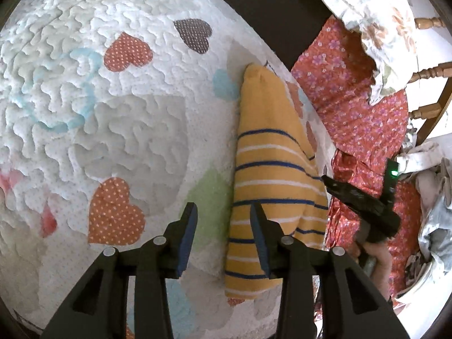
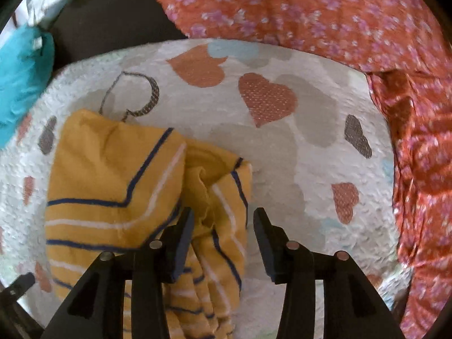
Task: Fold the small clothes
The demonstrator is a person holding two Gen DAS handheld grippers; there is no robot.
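Note:
A small yellow garment (image 1: 271, 169) with navy and white stripes lies folded on a white quilt (image 1: 113, 113) printed with hearts. In the left wrist view it runs lengthwise just right of my left gripper (image 1: 223, 214), which is open and empty above the quilt, its right finger over the garment's near edge. My right gripper (image 1: 364, 206) shows there beyond the garment's right side. In the right wrist view the garment (image 2: 113, 186) lies folded at the left with a bunched part under my right gripper (image 2: 223, 220), which is open and empty above it.
A red floral cloth (image 1: 356, 107) lies crumpled along the quilt's right edge and also shows in the right wrist view (image 2: 339, 14). A pale floral fabric (image 1: 373, 14) hangs over a wooden chair (image 1: 429, 73). A teal cloth (image 2: 19, 84) lies at the far left. More laundry (image 1: 435, 220) is piled right.

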